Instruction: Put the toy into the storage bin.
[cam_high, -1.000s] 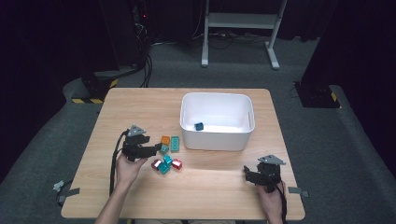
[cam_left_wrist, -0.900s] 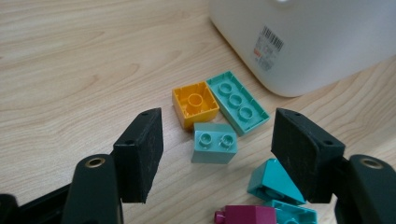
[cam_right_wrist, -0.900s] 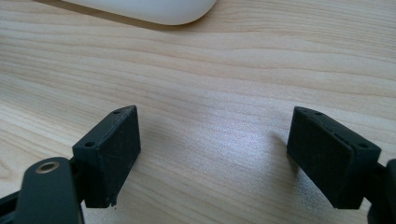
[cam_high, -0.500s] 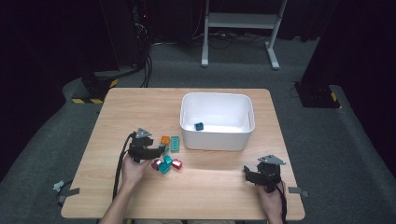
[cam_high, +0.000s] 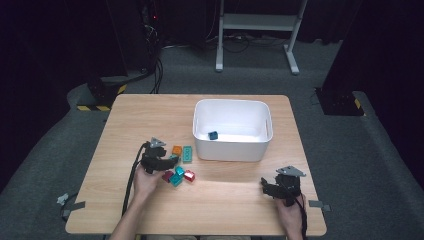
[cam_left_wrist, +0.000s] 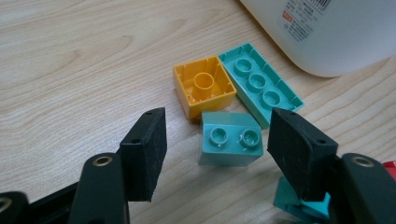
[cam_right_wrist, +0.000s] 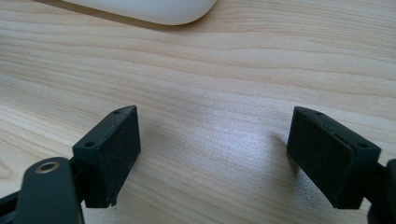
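Note:
A small teal two-stud brick (cam_left_wrist: 231, 144) lies on the wooden table between the jaws of my left gripper (cam_left_wrist: 217, 133). The jaws have just been closing, with gaps left on both sides of the brick, so the gripper is open. Just beyond it lie an orange brick (cam_left_wrist: 204, 89), hollow side up, and a long teal brick (cam_left_wrist: 258, 84). In the high view my left gripper (cam_high: 167, 163) is low over this cluster of bricks (cam_high: 178, 172). My right gripper (cam_high: 268, 188) rests near the table's front right, open over bare wood (cam_right_wrist: 212, 126).
A white bin (cam_high: 232, 148) stands at the middle back of the table (cam_high: 135, 120) with a blue brick (cam_high: 213, 135) inside. A red brick (cam_high: 189, 175) and another teal one (cam_high: 177, 176) lie in the cluster. The bin's wall (cam_left_wrist: 327, 32) is close beyond the bricks.
My left gripper has moved right and down onto the brick cluster. The right gripper has stayed where it was.

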